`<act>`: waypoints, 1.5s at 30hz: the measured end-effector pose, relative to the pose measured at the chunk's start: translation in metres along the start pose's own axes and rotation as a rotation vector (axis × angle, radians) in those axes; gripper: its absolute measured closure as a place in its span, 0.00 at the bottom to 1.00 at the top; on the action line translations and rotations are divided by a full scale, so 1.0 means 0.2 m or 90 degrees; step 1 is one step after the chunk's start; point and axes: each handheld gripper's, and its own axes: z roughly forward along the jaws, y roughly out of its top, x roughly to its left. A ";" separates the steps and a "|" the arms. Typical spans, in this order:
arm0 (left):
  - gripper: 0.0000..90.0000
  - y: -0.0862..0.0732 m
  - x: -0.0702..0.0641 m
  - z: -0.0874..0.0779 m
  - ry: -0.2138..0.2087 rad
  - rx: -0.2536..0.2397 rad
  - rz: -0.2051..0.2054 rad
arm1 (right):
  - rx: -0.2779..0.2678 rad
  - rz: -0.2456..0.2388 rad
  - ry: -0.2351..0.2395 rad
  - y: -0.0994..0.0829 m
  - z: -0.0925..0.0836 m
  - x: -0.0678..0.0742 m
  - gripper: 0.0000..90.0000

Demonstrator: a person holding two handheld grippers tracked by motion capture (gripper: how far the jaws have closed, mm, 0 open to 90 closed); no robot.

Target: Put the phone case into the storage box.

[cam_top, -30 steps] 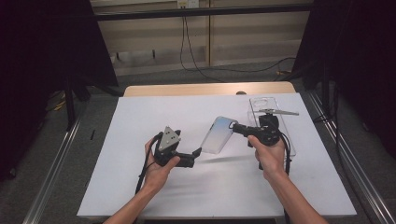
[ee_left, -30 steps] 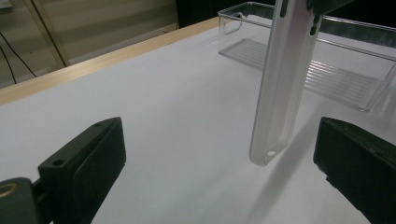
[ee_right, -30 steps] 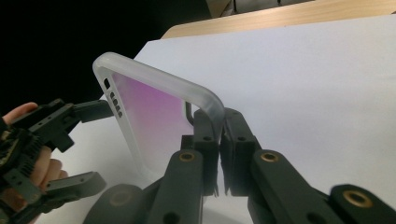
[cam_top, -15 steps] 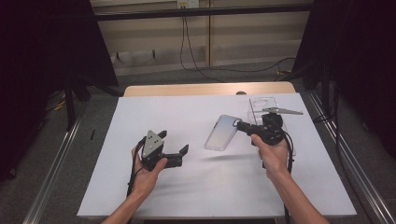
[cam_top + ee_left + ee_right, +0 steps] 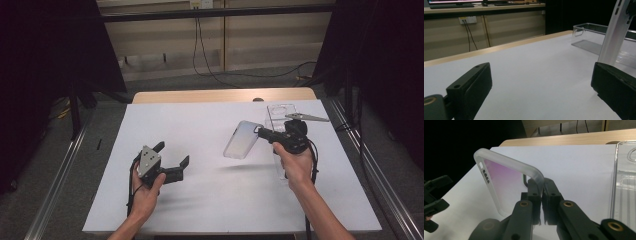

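- Hovering low over the bench's near left part, the left gripper (image 5: 172, 159) has its fingers spread wide with nothing between them.
- Farther in, toward the right edge, the right gripper (image 5: 261, 131) has its fingers clamped on one end of a frosted phone case (image 5: 241, 140), held clear of the bench (image 5: 200, 125).
- A clear plastic tray (image 5: 280, 112) lies by the far right corner.

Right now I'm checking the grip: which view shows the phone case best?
The right gripper view: the frosted phone case looms close, edge pinched in the right gripper. The high view shows it small; the left gripper view, a pale strip.
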 end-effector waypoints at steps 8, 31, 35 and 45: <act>0.02 -0.02 0.06 -0.09 0.008 -0.005 -0.014 | -0.003 -0.026 -0.014 0.01 -0.01 0.02 0.95; 0.03 -0.11 0.16 -0.29 0.053 0.014 -0.016 | -0.047 -0.041 -0.058 0.12 -0.13 -0.08 0.95; 0.03 -0.13 0.17 -0.31 0.070 0.025 -0.029 | -0.047 -0.049 -0.073 0.16 -0.15 -0.11 0.95; 0.02 -0.12 0.14 -0.30 0.059 0.007 -0.012 | -0.068 -0.067 -0.090 0.22 -0.19 -0.13 0.95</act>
